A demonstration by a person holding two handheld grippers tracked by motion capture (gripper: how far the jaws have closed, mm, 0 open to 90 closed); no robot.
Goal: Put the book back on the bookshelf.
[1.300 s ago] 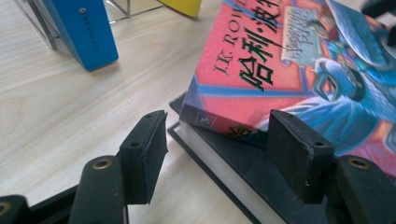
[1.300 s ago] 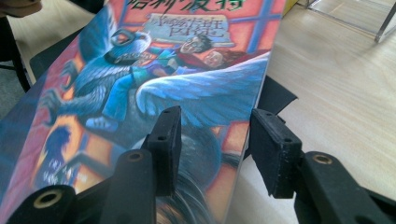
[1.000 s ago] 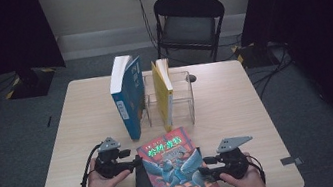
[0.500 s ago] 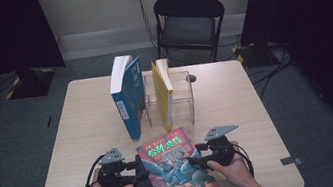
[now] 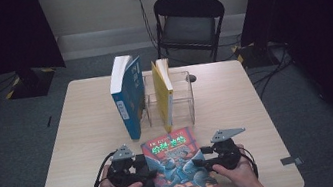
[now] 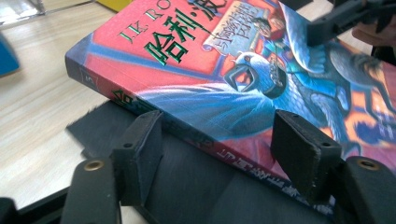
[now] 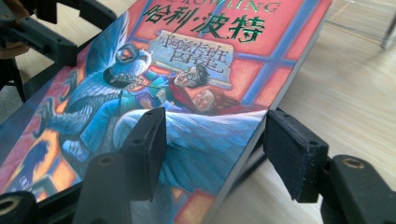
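Gripping status: both grippers straddle the red illustrated book (image 5: 181, 169) from its two long edges, near the table's (image 5: 85, 136) front edge.
Book position: it lies cover up, partly on a flat black pad (image 6: 187, 186), its far end towards the clear acrylic stand (image 5: 180, 96).
Left gripper (image 6: 219, 140): the jaws have just been opening; one pad sits under the spine, the other over the cover, and I cannot tell whether they press.
Right gripper (image 7: 212, 140): the jaws stand around the page edge, one above the cover, one beside the edge, with a visible gap, so released.
Neighbours: a blue book (image 5: 127, 97) leans against the stand, and a yellow book (image 5: 164, 94) stands upright in it.
Likely step: taking hold to lift the red book, judging by the straddle.
Risk one: a shallow bite on the glossy cover could let the heavy book slip or sag.
Risk two: uneven lifting could fan the pages open.
Risk three: swinging it forward could knock the leaning blue book over.
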